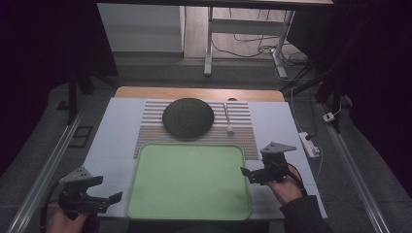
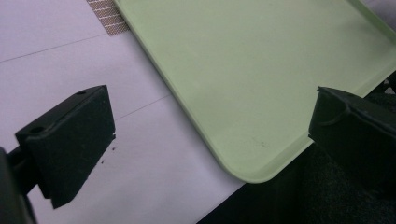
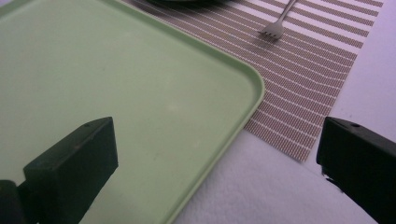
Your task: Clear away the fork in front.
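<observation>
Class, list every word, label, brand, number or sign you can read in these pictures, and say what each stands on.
None: no readable text anywhere.
Tray: plain green, no marking.
Plate, fork and mat: no lettering.
Left gripper and right gripper: no label legible.

I can read no text, label, brand, number or sign anywhere here: the tray (image 1: 189, 177), mat (image 1: 243, 121) and tabletop (image 1: 114, 141) are all unmarked.

Pale green tray (image 1: 189, 204), rounded corners, empty, flat on table, overlapping striped placemat (image 1: 245, 131)
</observation>
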